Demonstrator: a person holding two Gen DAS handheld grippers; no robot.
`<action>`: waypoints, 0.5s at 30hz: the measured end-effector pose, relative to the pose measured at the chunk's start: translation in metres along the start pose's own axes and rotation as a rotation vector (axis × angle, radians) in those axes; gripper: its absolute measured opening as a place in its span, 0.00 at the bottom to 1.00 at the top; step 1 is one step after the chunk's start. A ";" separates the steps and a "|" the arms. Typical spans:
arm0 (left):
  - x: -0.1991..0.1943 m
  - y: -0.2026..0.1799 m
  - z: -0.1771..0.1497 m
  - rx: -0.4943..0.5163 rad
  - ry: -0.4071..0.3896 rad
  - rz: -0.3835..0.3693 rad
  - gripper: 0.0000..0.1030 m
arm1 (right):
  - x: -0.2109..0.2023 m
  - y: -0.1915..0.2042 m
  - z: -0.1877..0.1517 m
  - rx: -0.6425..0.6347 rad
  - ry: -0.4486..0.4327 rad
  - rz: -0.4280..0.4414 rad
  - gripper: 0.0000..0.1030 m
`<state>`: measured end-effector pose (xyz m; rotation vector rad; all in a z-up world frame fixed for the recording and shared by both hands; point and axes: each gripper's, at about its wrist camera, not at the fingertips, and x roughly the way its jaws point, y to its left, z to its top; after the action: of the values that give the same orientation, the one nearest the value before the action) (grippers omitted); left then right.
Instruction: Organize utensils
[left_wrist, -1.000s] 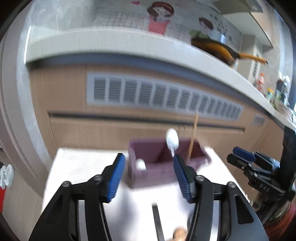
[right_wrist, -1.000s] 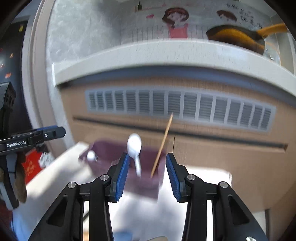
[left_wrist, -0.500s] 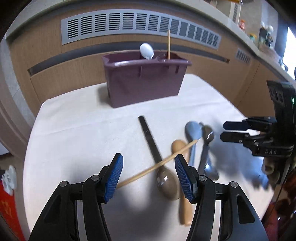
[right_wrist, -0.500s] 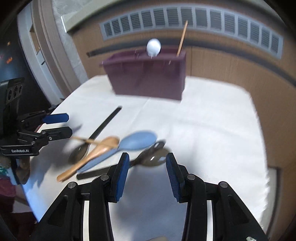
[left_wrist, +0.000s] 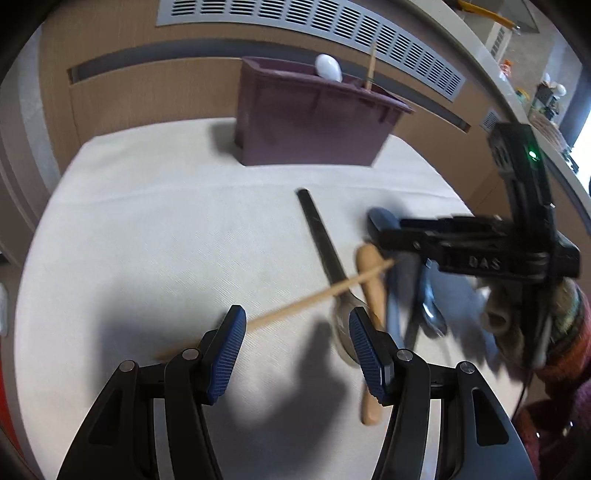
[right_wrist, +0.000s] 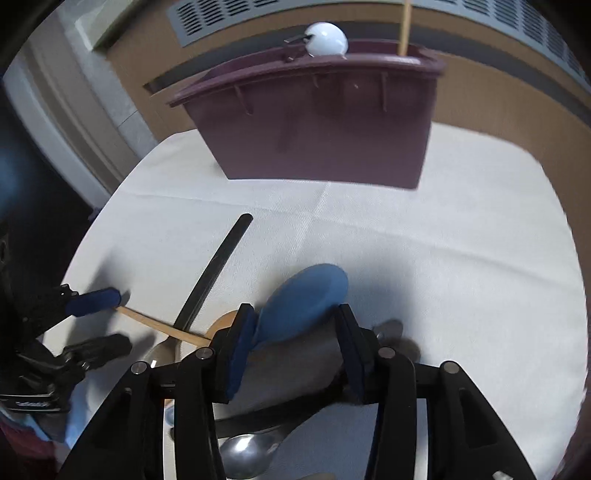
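Note:
A maroon bin (left_wrist: 314, 122) (right_wrist: 325, 125) stands at the table's far side, holding a white spoon (left_wrist: 327, 66) and an upright chopstick (left_wrist: 371, 64). Loose utensils lie crossed on the cloth: a chopstick (left_wrist: 314, 299), a black-handled spoon (left_wrist: 317, 232), a wooden spoon (left_wrist: 371, 291) and a blue spoon (right_wrist: 306, 299). My left gripper (left_wrist: 295, 332) is open low over the chopstick's near end, which passes between its fingers. My right gripper (right_wrist: 295, 332) is open, its fingers on either side of the blue spoon's bowl; a gap shows on the right side.
White cloth covers the table (left_wrist: 147, 221). Wooden cabinet fronts with a grey vent (left_wrist: 295, 18) rise just behind the bin. Metal spoons (right_wrist: 247, 454) lie under the right gripper. A hand and knitted sleeve (left_wrist: 561, 325) hold the right gripper.
Both grippers have tilted down and sunk toward the table. The right one came over the blue spoon, the left one over the chopstick. The bin now sits higher in both views.

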<state>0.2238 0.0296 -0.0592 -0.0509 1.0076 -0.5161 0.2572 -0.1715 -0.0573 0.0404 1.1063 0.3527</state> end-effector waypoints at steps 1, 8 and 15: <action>0.000 -0.002 -0.002 0.004 0.007 -0.010 0.57 | -0.003 -0.003 -0.002 -0.018 -0.006 0.004 0.39; 0.001 -0.024 -0.010 0.052 0.051 -0.075 0.57 | -0.021 -0.031 -0.019 -0.116 -0.061 -0.268 0.36; -0.002 0.007 0.019 -0.045 -0.040 -0.005 0.57 | -0.037 -0.057 -0.034 -0.037 -0.078 -0.152 0.37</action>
<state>0.2412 0.0325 -0.0491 -0.1031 0.9806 -0.4955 0.2273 -0.2415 -0.0521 -0.0624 1.0189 0.2335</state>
